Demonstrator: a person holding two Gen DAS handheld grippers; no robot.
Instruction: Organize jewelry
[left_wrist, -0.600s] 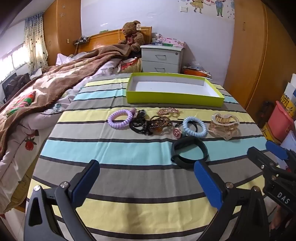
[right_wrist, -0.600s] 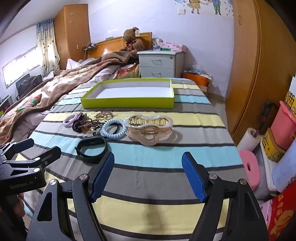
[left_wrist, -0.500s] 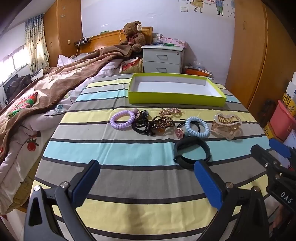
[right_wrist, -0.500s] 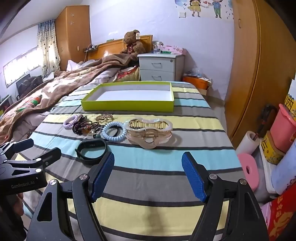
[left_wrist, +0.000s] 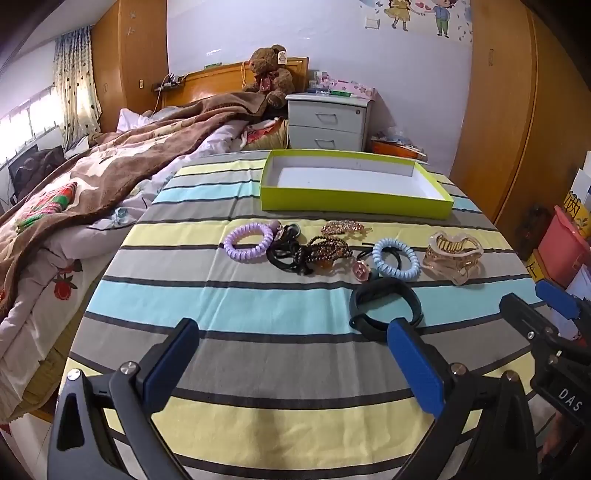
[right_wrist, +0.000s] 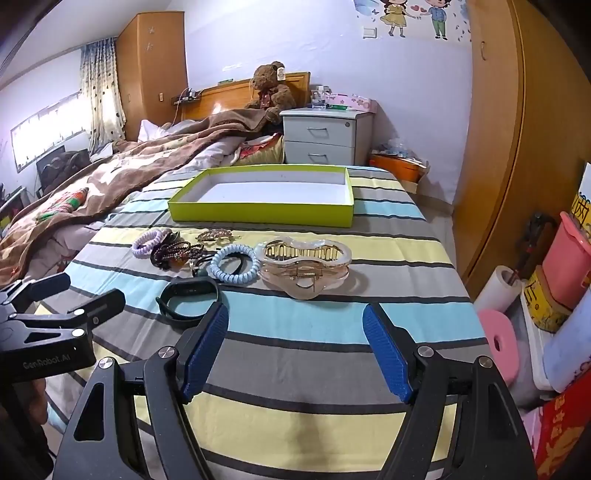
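Observation:
An empty lime-green tray (left_wrist: 354, 206) (right_wrist: 258, 216) sits at the far side of the striped tablecloth. In front of it lie a purple coil tie (left_wrist: 248, 242) (right_wrist: 147, 243), dark beaded bands (left_wrist: 314, 254) (right_wrist: 177, 254), a gold clip (left_wrist: 345, 227) (right_wrist: 216, 235), a blue coil tie (left_wrist: 395, 258) (right_wrist: 233, 268), a clear hair claw (left_wrist: 454, 256) (right_wrist: 304, 267) and a black wristband (left_wrist: 384, 308) (right_wrist: 188, 301). My left gripper (left_wrist: 291, 365) is open, short of the wristband. My right gripper (right_wrist: 295, 350) is open, short of the hair claw.
A bed with a brown blanket (left_wrist: 110, 173) lies to the left. A white nightstand (left_wrist: 328, 122) and a teddy bear (left_wrist: 267, 74) stand behind the tray. Pink bins (right_wrist: 565, 258) and a paper roll (right_wrist: 498, 288) crowd the right edge.
Both grippers have pulled back and risen slightly, so the tray and jewelry sit lower and farther off. Both stay open. Nothing on the cloth has moved.

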